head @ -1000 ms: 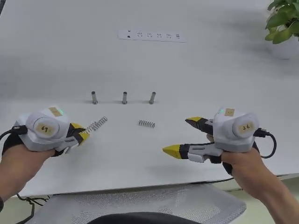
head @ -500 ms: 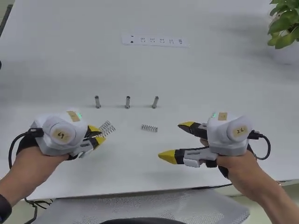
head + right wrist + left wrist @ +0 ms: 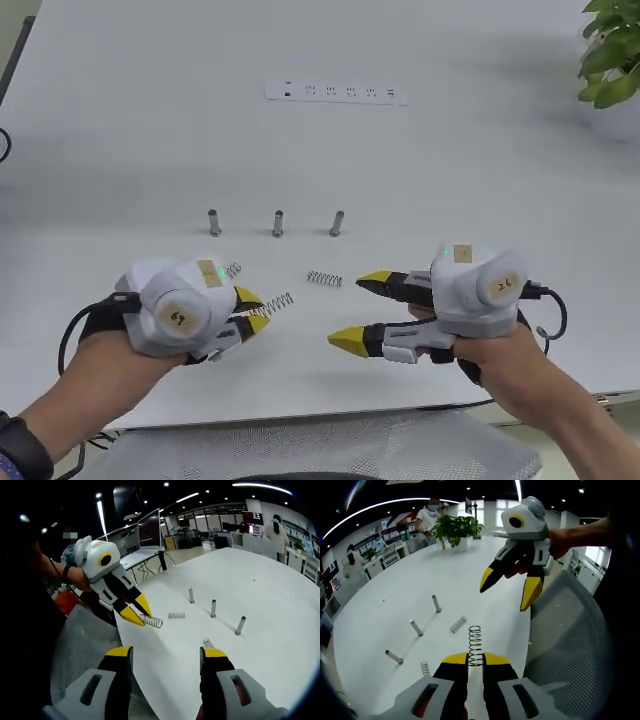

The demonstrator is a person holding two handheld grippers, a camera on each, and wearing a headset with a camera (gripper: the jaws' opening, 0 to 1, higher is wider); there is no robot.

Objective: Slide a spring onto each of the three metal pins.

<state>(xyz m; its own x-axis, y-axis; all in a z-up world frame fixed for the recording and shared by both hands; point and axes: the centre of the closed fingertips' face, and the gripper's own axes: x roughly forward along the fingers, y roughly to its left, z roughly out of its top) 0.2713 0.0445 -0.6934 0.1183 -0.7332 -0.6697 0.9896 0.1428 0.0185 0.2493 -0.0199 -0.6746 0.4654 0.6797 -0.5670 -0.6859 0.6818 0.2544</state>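
Observation:
Three short metal pins (image 3: 214,222) (image 3: 278,223) (image 3: 337,222) stand upright in a row on the white table. My left gripper (image 3: 255,312) is shut on one end of a spring (image 3: 276,303), which sticks out past its yellow tips (image 3: 475,645) above the table. A second spring (image 3: 233,270) lies behind the left gripper, and a third spring (image 3: 323,279) lies in front of the right-hand pin. My right gripper (image 3: 352,310) hovers open to the right, with nothing between its fingers (image 3: 120,652), pointing toward the held spring (image 3: 151,621).
A white power strip (image 3: 336,92) lies far back on the table (image 3: 450,170). A potted plant (image 3: 612,55) stands at the back right corner. A grey mesh chair (image 3: 300,445) sits just below the table's front edge. People stand far off in the room.
My left gripper has closed on one spring of the left pair and carried it right and toward me. The right gripper has shifted slightly left. The camera has tilted a little.

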